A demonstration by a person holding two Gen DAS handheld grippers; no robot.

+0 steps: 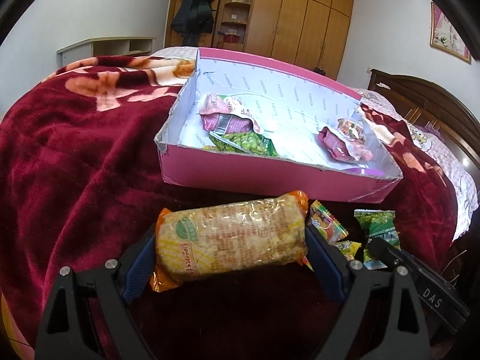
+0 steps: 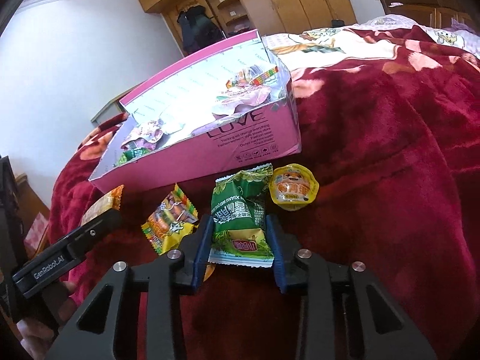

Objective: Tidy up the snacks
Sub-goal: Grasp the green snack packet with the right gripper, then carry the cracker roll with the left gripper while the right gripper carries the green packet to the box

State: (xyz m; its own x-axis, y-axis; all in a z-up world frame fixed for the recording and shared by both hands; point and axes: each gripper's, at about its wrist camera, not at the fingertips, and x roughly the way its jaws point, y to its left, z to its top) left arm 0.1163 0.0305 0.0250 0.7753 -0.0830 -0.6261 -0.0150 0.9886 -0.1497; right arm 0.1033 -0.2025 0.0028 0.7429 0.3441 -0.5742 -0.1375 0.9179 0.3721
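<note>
In the left wrist view, my left gripper (image 1: 231, 240) is shut on a large orange and yellow snack pack (image 1: 231, 240), with a blue pad against each of its ends. My right gripper (image 2: 240, 225) is shut on a green snack packet (image 2: 240, 222), its pads pressing both sides; that packet (image 1: 378, 234) also shows in the left view. An open pink box (image 1: 270, 180) (image 2: 195, 156) stands just beyond both grippers. It holds pink and green packets (image 1: 234, 120) and another pink packet (image 1: 342, 144).
A colourful candy packet (image 2: 171, 219) (image 1: 325, 222) lies between the grippers, and a yellow jelly cup (image 2: 292, 190) sits right of the green packet. Everything rests on a dark red blanket (image 1: 75, 165). A wooden wardrobe (image 1: 300, 15) and a headboard (image 1: 420, 96) stand behind.
</note>
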